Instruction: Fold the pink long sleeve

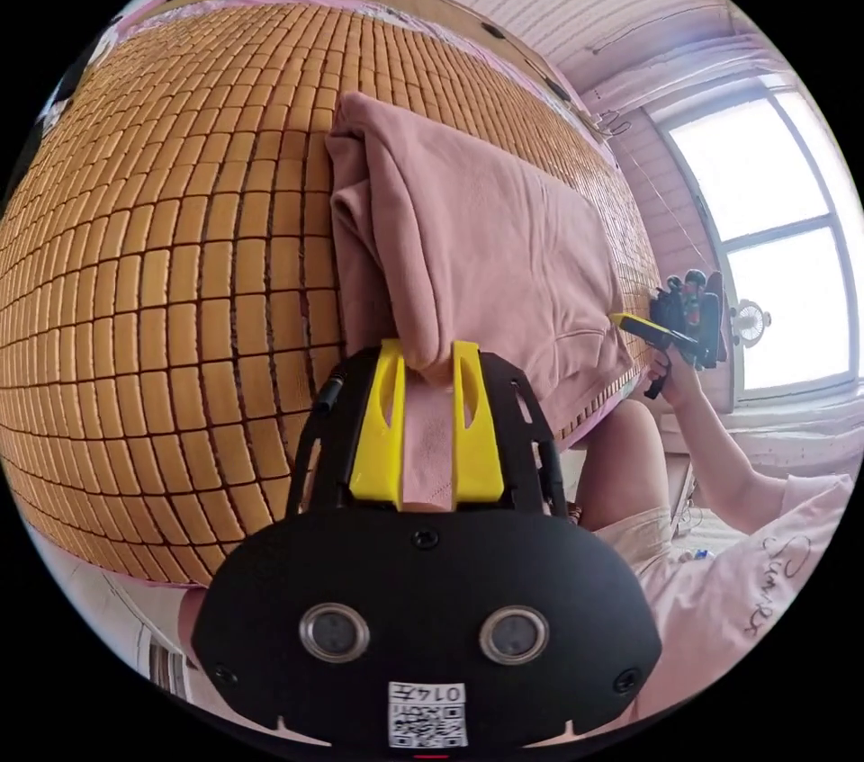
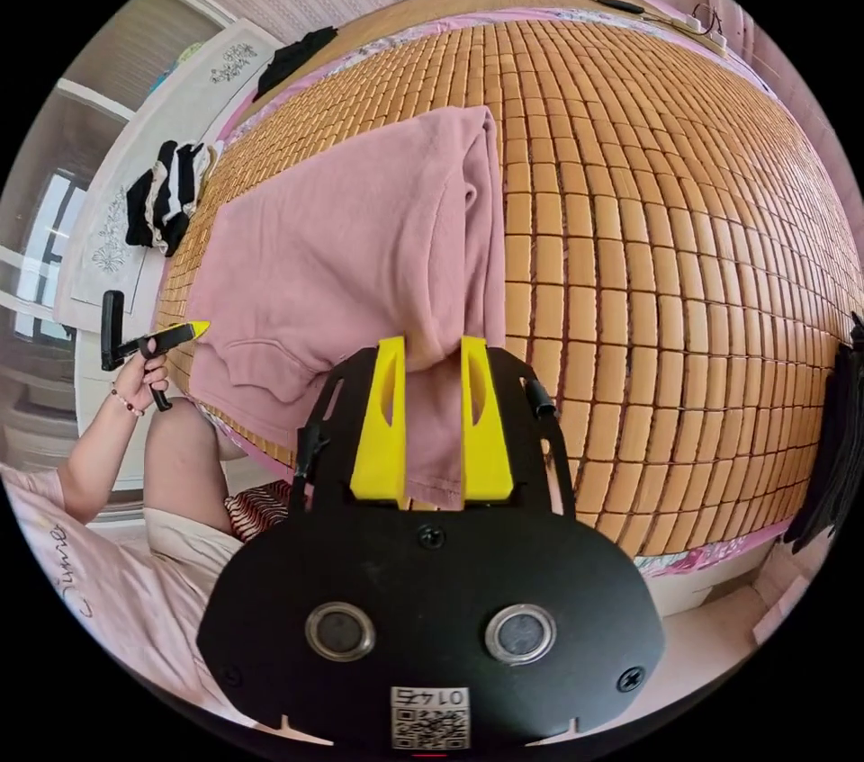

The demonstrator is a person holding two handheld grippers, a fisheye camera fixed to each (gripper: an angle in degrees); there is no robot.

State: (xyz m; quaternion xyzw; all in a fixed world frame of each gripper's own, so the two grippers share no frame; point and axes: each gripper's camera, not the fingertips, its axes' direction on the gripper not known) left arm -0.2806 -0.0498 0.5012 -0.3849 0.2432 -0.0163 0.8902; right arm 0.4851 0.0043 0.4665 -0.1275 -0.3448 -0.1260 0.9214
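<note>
In the left gripper view, the pink long sleeve lies on the bamboo mat and runs straight ahead of the left gripper, whose yellow jaws are closed on a fold of its near edge. In the right gripper view, the same garment stretches ahead and toward the other gripper's side from the right gripper, whose jaws likewise pinch pink cloth hanging between them.

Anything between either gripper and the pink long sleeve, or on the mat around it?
Nothing visible. Pink long-sleeve garment cloth already lies between the yellow jaws of both the left gripper and right gripper. The woven bamboo mat around it shows no other items.
</note>
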